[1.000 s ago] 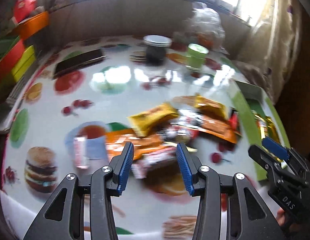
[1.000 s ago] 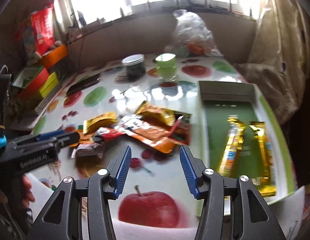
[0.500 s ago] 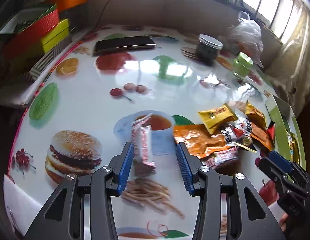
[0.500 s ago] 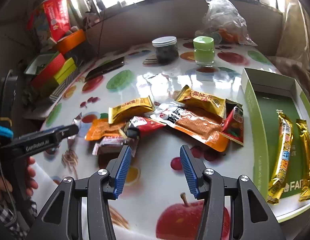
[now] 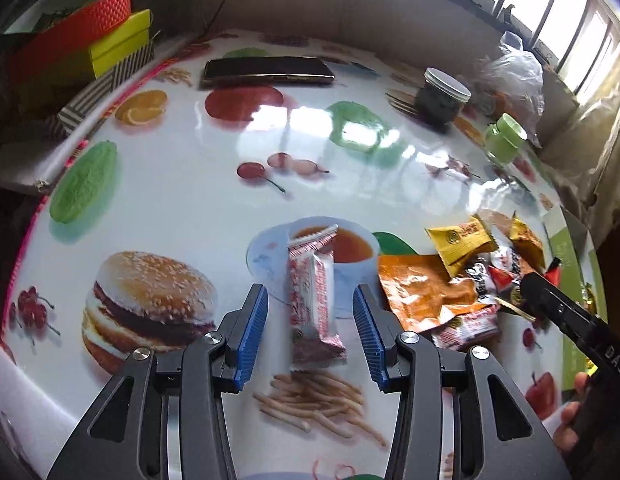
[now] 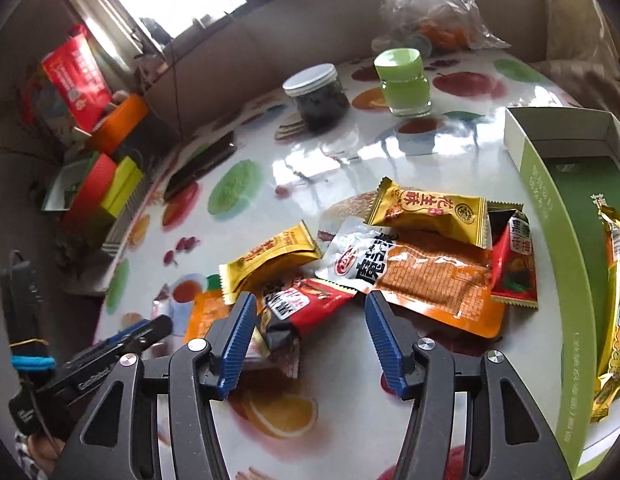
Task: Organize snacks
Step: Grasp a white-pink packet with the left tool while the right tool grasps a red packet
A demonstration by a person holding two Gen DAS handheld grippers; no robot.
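Left gripper (image 5: 310,332) has closed in, jaws spread and empty, straddling the pink wafer packet (image 5: 313,300); right gripper (image 6: 310,344) likewise unclenched; two gold bars (image 6: 614,320) boxed, loose pile (image 6: 410,256) unsorted.

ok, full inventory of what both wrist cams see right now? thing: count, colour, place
pink-white wafer packet: 1, lying between the left tool's fingers, untouched
yellow peanut-candy packets: 2, in the snack pile mid-table
large orange packet: 1, orange with white end, centre of the pile
red-black packet: 1, just ahead of the right tool
green box: 1, open, right edge of the table
gold snack bars: at least 1 visible, inside the green box
dark jar: 1, white lid, far side
green jar: 1, beside the dark jar
black phone: 1, far left
plastic bag: 1, clear, by the wall
left tool: open
right tool: open
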